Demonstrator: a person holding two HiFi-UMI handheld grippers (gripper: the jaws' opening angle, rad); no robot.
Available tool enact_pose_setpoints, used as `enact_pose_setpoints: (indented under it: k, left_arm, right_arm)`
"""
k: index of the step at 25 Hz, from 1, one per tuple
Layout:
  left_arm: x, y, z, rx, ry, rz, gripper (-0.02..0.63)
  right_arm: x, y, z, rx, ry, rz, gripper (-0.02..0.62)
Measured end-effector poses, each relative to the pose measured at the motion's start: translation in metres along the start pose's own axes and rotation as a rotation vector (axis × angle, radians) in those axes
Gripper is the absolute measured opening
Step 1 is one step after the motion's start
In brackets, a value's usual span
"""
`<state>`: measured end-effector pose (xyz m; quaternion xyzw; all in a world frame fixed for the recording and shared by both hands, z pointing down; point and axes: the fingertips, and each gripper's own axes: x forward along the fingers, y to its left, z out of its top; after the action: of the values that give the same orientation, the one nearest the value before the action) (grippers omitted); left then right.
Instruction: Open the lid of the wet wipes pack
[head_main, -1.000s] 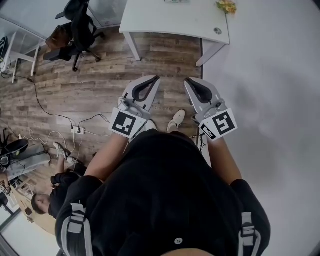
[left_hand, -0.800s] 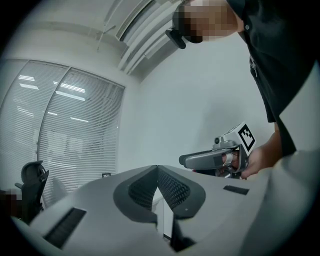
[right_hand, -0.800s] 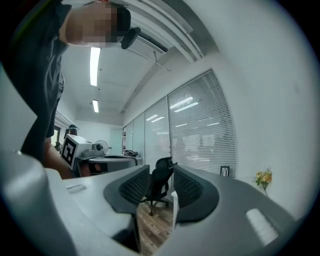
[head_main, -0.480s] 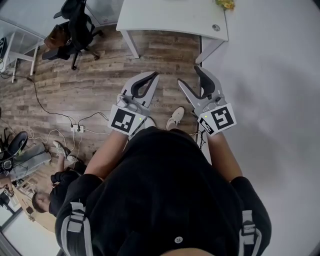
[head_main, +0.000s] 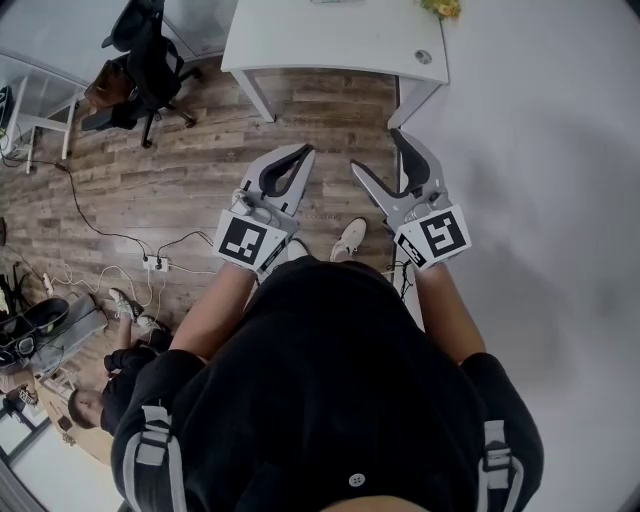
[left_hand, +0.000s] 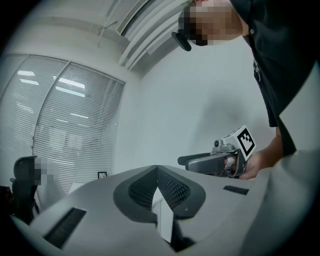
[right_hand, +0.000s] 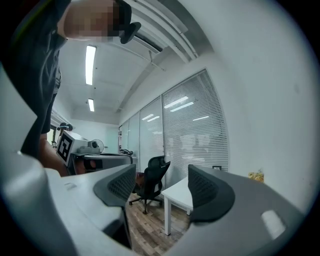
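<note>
In the head view the left gripper (head_main: 306, 150) and right gripper (head_main: 375, 150) point toward a white table (head_main: 330, 40) ahead, the left gripper view shows tips clenched on nothing, the right gripper view shows empty jaws opening toward an office chair (right_hand: 152, 180), and the wet wipes pack cannot be made out anywhere.

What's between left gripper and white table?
Only wood floor, nothing on it, in the head view: left gripper below, table above.

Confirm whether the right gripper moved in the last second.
Yes. The right gripper edged forward, closer to the white desk, and its jaws are opening with nothing between them.
</note>
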<state>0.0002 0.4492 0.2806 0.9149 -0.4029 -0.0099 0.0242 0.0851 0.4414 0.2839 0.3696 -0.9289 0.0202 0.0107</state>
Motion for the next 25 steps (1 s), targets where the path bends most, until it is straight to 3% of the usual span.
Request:
enact_pose_setpoints:
  k: [17, 25]
  left_arm:
    - [0.085, 0.002, 0.012, 0.036, 0.007, 0.078, 0.006]
    - [0.116, 0.021, 0.010, 0.076, -0.026, 0.051, 0.006]
  right_arm:
    - [0.009, -0.101, 0.014, 0.018, -0.025, 0.066, 0.324]
    - [0.040, -0.123, 0.003, 0.018, -0.029, 0.064, 0.324]
